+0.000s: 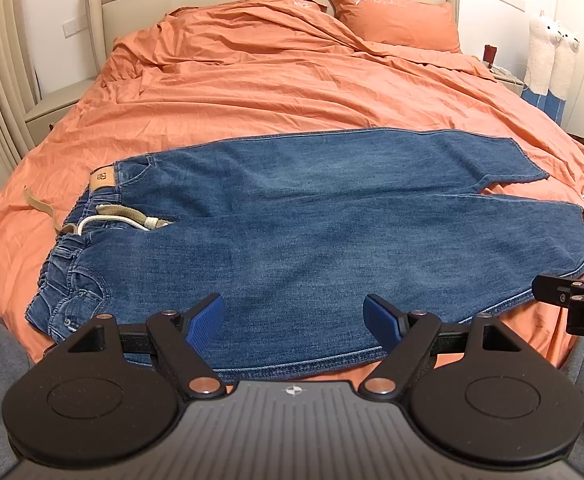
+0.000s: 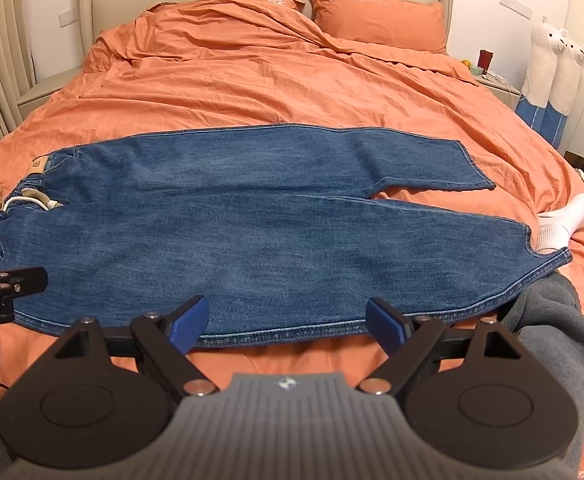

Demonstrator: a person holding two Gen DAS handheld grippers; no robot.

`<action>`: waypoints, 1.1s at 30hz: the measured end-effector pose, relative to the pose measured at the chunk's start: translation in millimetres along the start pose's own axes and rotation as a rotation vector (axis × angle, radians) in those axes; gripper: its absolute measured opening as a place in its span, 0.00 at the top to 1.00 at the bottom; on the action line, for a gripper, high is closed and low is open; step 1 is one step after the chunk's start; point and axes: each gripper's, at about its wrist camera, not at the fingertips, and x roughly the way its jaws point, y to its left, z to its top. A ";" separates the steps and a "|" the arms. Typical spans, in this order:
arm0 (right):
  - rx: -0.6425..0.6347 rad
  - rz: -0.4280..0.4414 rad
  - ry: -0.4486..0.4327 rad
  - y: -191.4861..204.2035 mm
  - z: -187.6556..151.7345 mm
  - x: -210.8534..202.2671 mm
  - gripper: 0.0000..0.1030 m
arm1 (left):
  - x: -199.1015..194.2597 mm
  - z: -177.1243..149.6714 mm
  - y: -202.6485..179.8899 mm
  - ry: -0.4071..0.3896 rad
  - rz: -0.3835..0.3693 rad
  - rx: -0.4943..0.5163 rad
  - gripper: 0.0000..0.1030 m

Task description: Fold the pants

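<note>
Blue jeans (image 1: 292, 232) lie flat across the orange bed, waistband with a tan drawstring (image 1: 128, 216) at the left, two legs running right. They also show in the right wrist view (image 2: 260, 232). My left gripper (image 1: 295, 318) is open and empty, hovering over the near hem toward the waist side. My right gripper (image 2: 288, 322) is open and empty, at the near edge of the jeans toward the leg side. The right gripper's side shows at the left wrist view's right edge (image 1: 571, 300).
Orange duvet (image 1: 276, 80) covers the bed, with pillows (image 1: 395, 16) at the beige headboard. A white-socked foot (image 2: 567, 216) lies by the leg ends. Grey-clad legs (image 2: 551, 340) are near the bed's front. Plush llamas (image 2: 551, 60) and a nightstand stand at right.
</note>
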 end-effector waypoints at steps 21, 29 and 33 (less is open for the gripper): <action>0.011 0.004 0.001 -3.8 0.5 -0.6 0.20 | -1.2 1.0 0.1 0.002 0.004 0.002 0.10; 0.013 0.006 0.000 -5.2 0.7 -1.0 0.20 | -2.0 1.6 -0.9 0.003 0.003 0.008 0.10; 0.013 0.004 0.001 -5.1 0.6 -1.0 0.20 | -2.3 2.0 -1.8 0.003 0.005 0.009 0.10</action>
